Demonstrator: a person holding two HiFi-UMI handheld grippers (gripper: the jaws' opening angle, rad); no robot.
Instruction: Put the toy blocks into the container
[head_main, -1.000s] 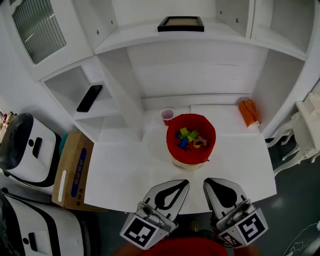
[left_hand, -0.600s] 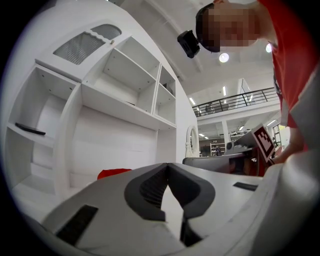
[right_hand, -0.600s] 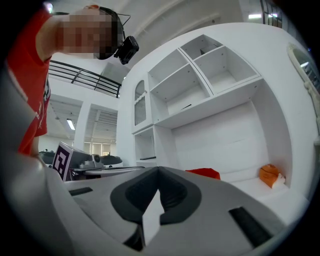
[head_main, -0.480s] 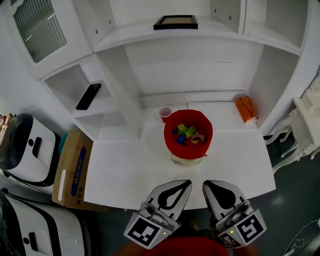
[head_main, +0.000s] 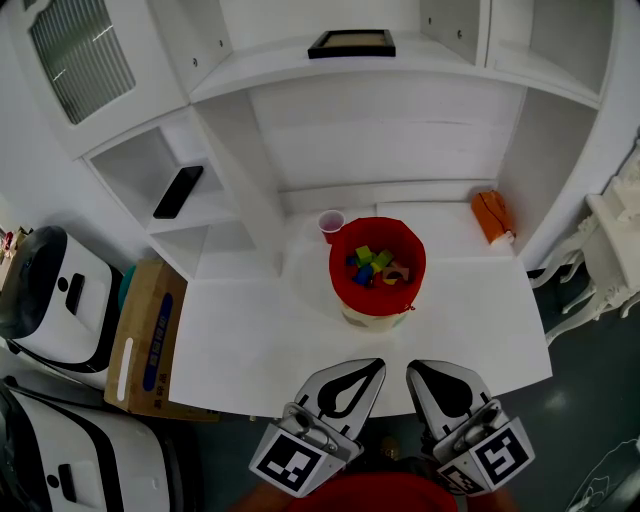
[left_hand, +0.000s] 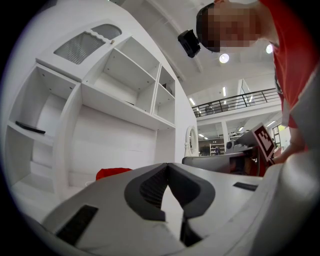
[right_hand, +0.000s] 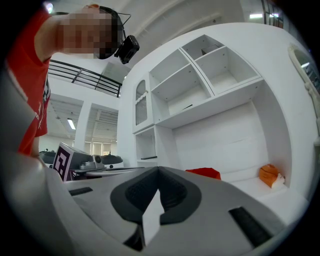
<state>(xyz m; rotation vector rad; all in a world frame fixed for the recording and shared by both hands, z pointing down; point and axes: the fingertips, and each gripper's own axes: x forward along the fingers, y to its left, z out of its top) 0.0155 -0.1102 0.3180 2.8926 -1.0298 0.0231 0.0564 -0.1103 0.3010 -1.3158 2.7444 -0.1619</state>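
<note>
A red container (head_main: 377, 264) stands on the white table (head_main: 250, 340) in the head view, with several coloured toy blocks (head_main: 372, 268) inside it. Both grippers hover at the table's near edge, well short of the container. My left gripper (head_main: 369, 367) is shut and holds nothing. My right gripper (head_main: 418, 370) is also shut and empty. The container's red rim (left_hand: 113, 173) peeks over the closed jaws in the left gripper view and the red rim (right_hand: 205, 173) shows likewise in the right gripper view.
A small pink cup (head_main: 331, 226) stands just behind the container's left side. An orange object (head_main: 493, 218) lies at the back right of the table. A phone (head_main: 179, 192) rests on a left shelf, and a cardboard box (head_main: 147, 340) sits left of the table.
The head view has shifted slightly, so the container sits a little higher in the picture. Both grippers stay in place and shut.
</note>
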